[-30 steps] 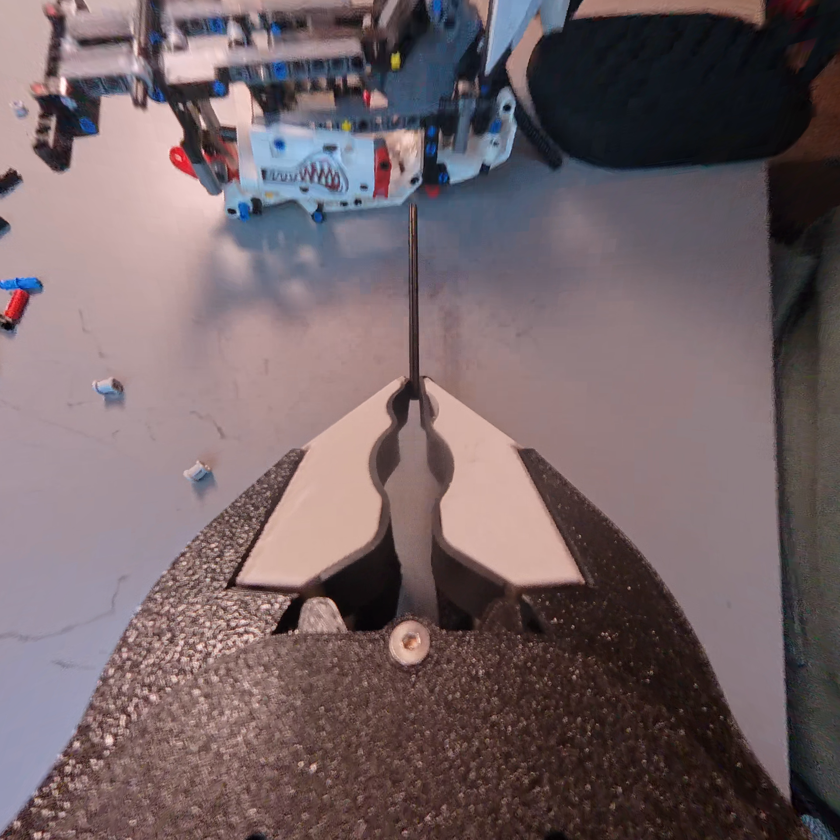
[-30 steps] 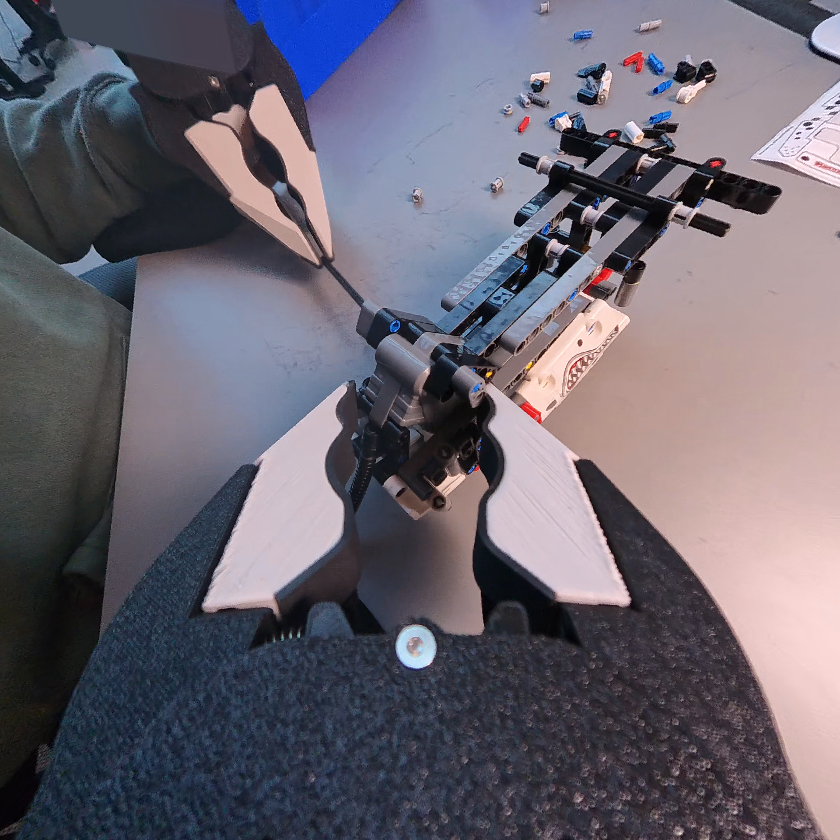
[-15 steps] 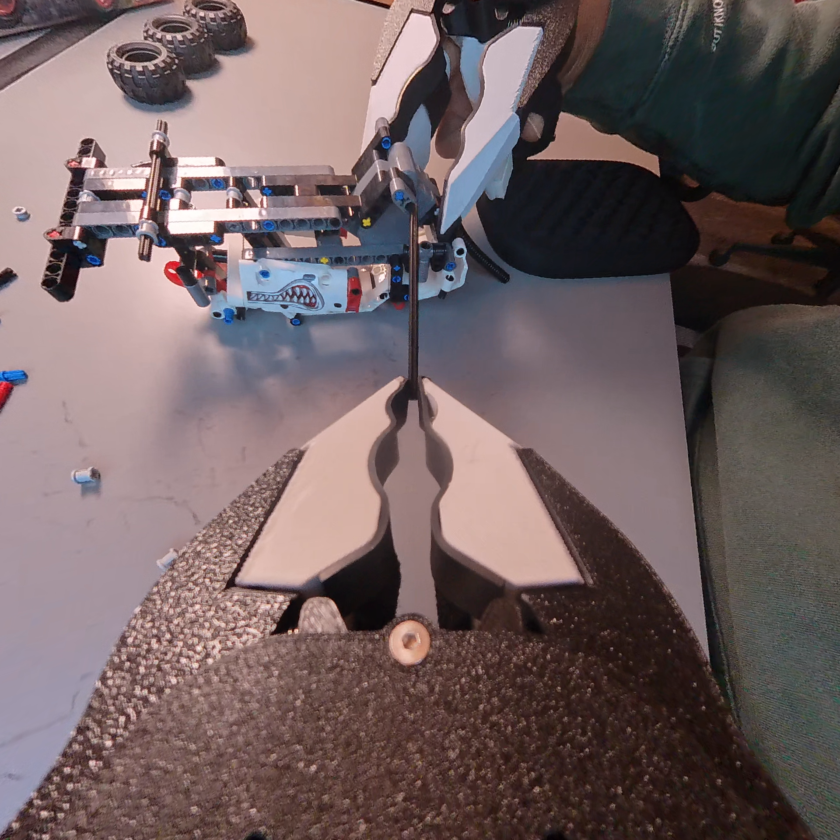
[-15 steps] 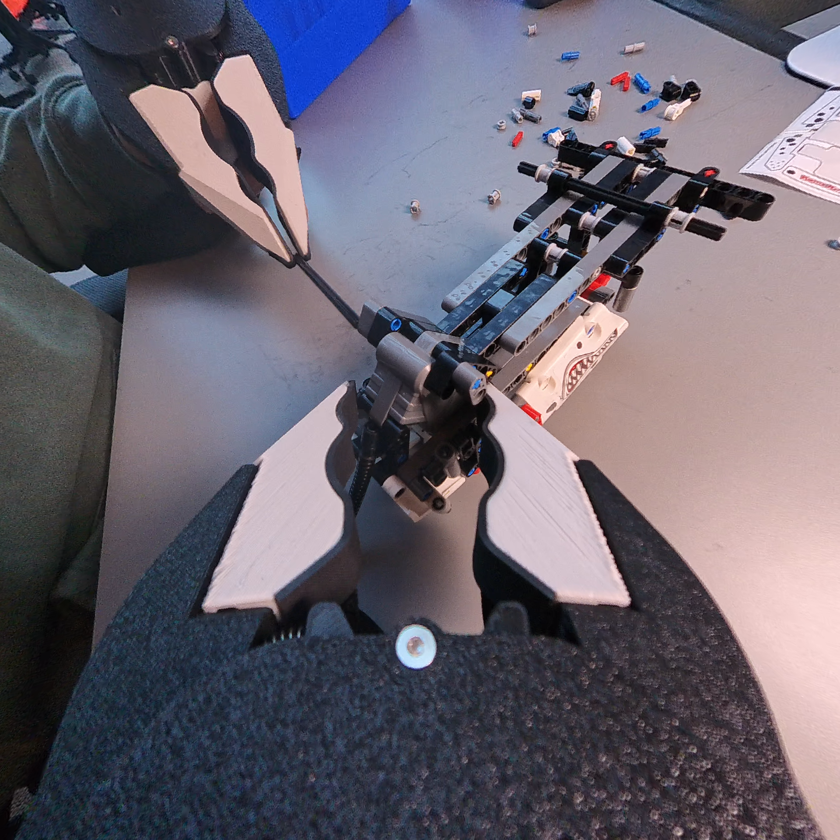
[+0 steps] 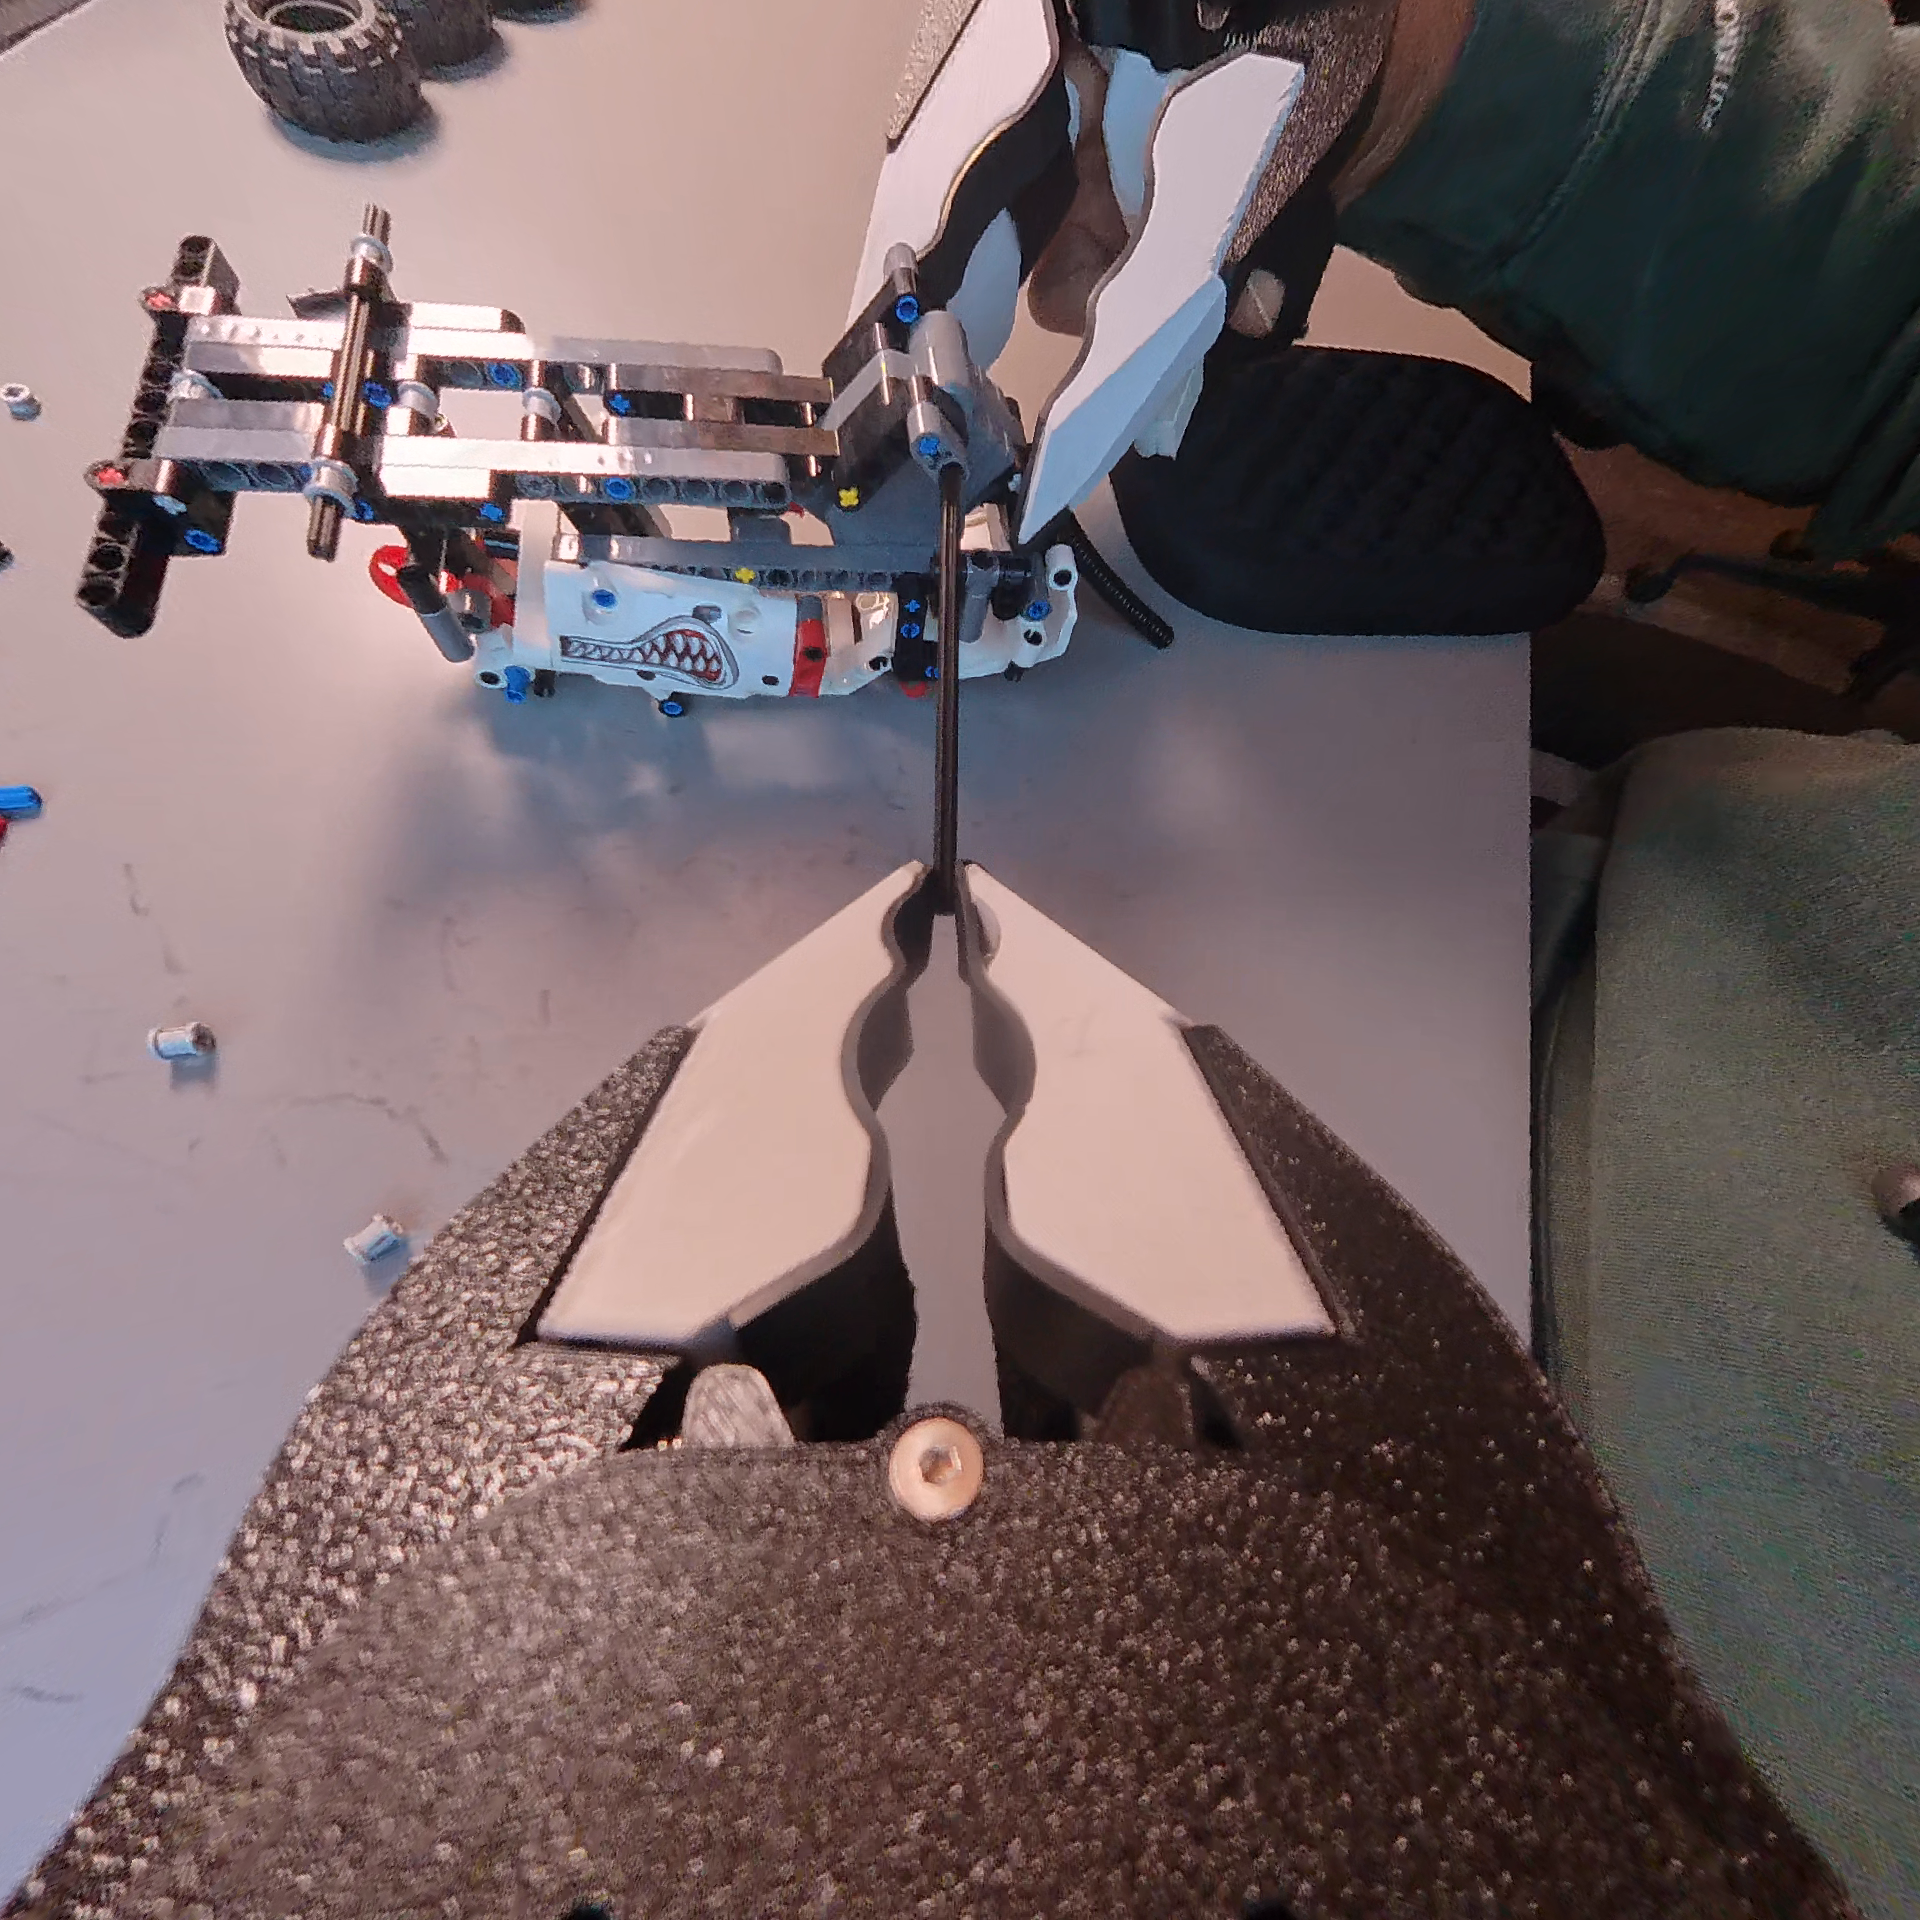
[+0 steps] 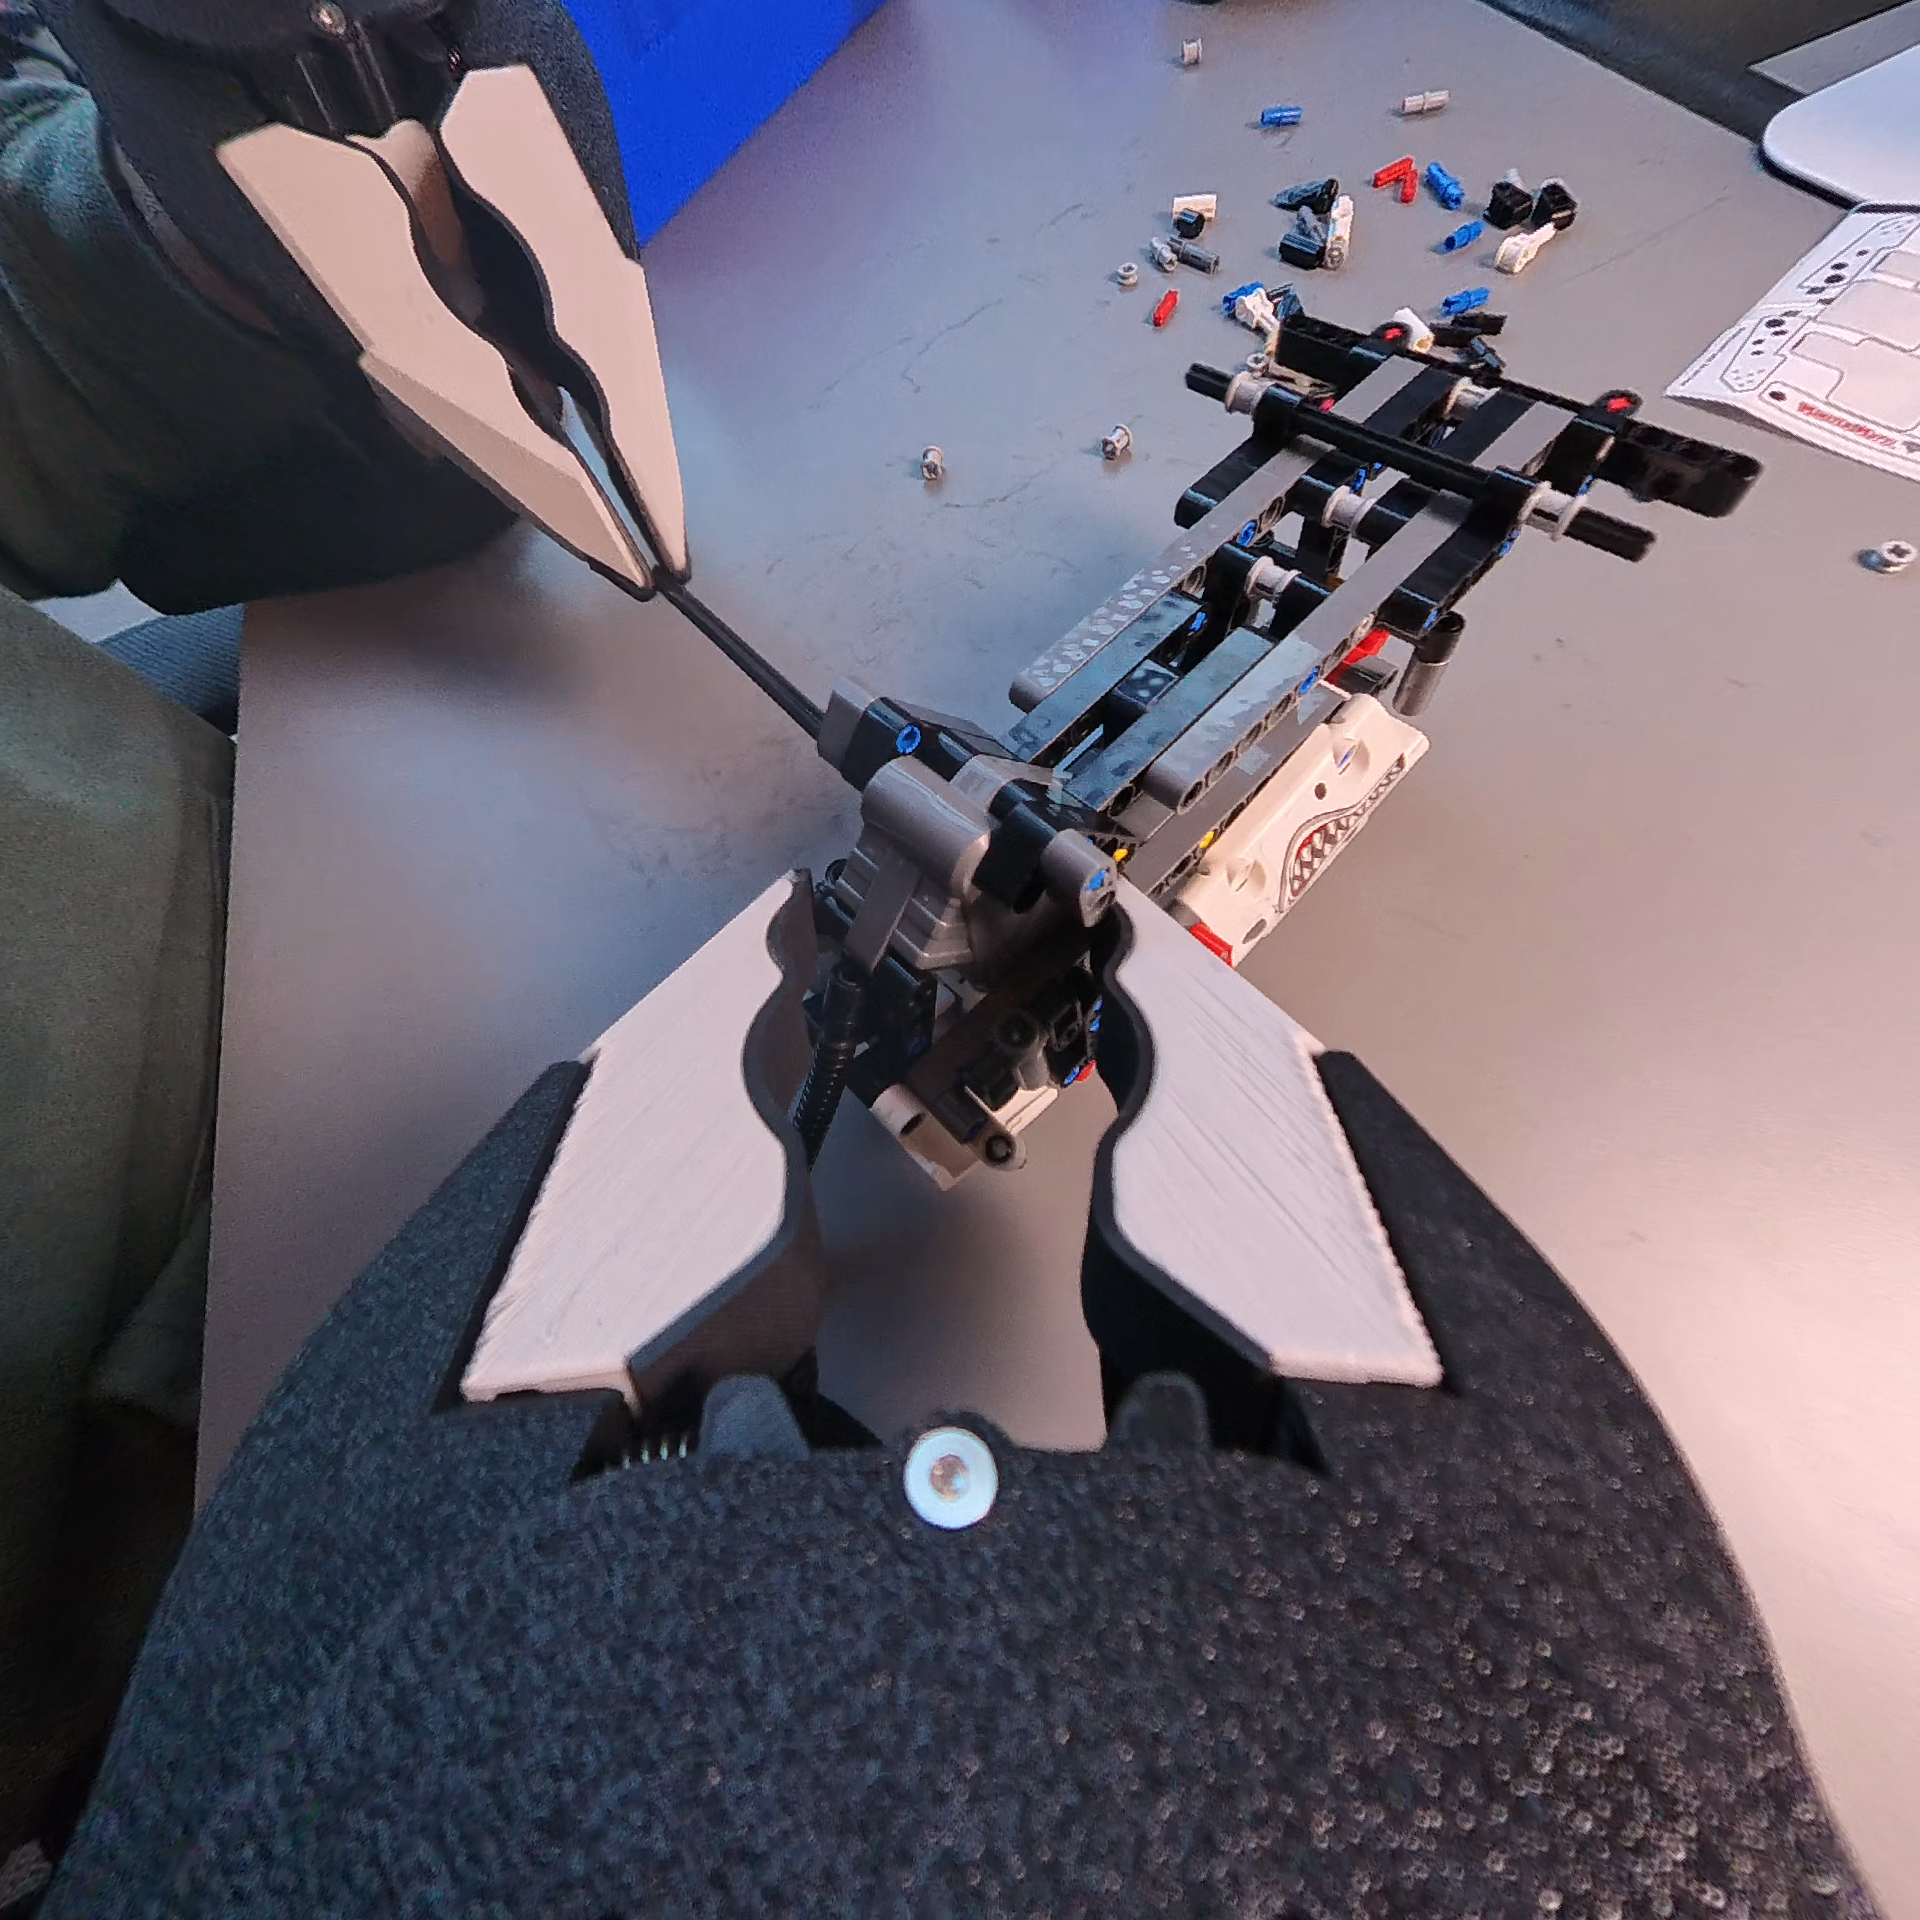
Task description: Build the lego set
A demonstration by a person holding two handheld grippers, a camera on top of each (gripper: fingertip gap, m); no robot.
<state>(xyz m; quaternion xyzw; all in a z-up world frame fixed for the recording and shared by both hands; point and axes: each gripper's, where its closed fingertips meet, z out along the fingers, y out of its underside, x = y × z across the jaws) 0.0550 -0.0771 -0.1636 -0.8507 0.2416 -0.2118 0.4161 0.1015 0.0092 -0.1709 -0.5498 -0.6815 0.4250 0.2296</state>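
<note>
Left wrist view: left gripper (image 5: 943, 902) pinches axle (image 5: 947, 675); right gripper (image 6: 961, 914) clamps model (image 6: 1226, 717).

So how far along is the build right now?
Done: the chassis of beams with its white shark-mouth panel is assembled. In hand: the right gripper clamps its near end while the left gripper feeds a black axle into it. Left: loose pins and tyres remain unattached.

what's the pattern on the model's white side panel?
A shark mouth: white teeth, red outline, on the white side panel. Shows best in the left wrist view.
</note>
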